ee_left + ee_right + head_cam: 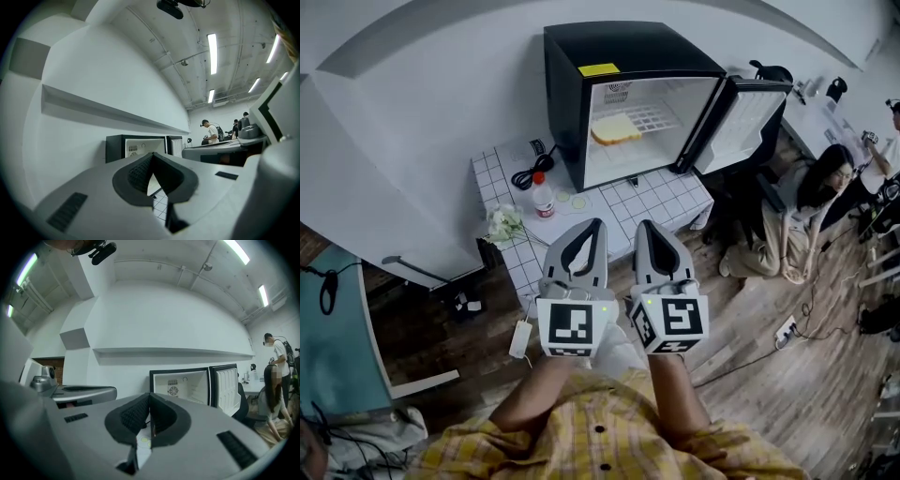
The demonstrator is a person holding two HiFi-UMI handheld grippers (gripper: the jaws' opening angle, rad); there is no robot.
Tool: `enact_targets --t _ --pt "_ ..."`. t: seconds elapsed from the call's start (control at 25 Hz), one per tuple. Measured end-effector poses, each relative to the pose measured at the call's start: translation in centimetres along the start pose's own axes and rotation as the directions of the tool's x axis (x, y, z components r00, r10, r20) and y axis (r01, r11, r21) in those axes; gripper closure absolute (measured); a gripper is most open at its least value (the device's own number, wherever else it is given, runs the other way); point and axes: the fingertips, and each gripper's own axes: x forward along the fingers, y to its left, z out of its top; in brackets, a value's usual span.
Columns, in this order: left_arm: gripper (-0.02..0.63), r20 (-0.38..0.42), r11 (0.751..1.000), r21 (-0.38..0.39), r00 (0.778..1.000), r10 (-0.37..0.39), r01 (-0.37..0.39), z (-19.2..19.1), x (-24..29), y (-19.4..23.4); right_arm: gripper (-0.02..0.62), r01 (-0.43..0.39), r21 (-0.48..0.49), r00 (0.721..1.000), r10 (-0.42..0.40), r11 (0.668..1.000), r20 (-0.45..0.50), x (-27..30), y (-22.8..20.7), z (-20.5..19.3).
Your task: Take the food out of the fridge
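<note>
bread (616, 129) in open fridge (656, 47), hidden behind shut left tongs (153, 157)

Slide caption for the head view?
Left gripper and right gripper, both shut and empty, face the open fridge on a tiled table; a slice of bread lies inside.

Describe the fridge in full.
The fridge is a small black box, upright on a white tiled table. Its door stands swung wide open, to the right in the head view. The inside looks like white plastic, with a wire shelf bearing what looks like a bread slice. A yellow sticker sits on top.
</note>
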Motion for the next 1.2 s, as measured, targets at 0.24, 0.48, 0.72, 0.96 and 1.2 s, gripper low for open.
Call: enact_targets --t 0.24,0.48,0.72,0.96,1.2 --pt "0.598 0.000 1.000 0.013 1.000 0.004 -0.004 -0.4 3.7 0.8 0.588 -0.004 -0.002 1.000 0.004 1.000 0.000 3.1 -2.0 -0.4" --pt "0.600 -0.011 1.000 0.025 1.000 0.018 -0.018 -0.9 8.0 2.0 0.588 -0.021 0.019 1.000 0.021 1.000 -0.011 7.5 -4.1 -0.9" --pt "0.599 -0.020 0.999 0.029 0.999 0.042 -0.042 -1.6 12.4 3.6 0.588 -0.045 0.026 0.999 0.046 0.999 -0.028 12.2 -5.9 -1.8" --pt "0.599 -0.036 0.998 0.032 0.997 0.061 -0.060 -2.3 15.8 4.4 0.588 -0.057 0.015 0.996 0.057 0.998 -0.066 15.9 -8.0 -3.5" --pt "0.599 -0.056 0.996 0.036 0.995 0.083 -0.082 -3.1 18.4 5.1 0.588 -0.091 0.050 0.991 0.096 0.995 -0.097 18.7 -9.1 -5.3"
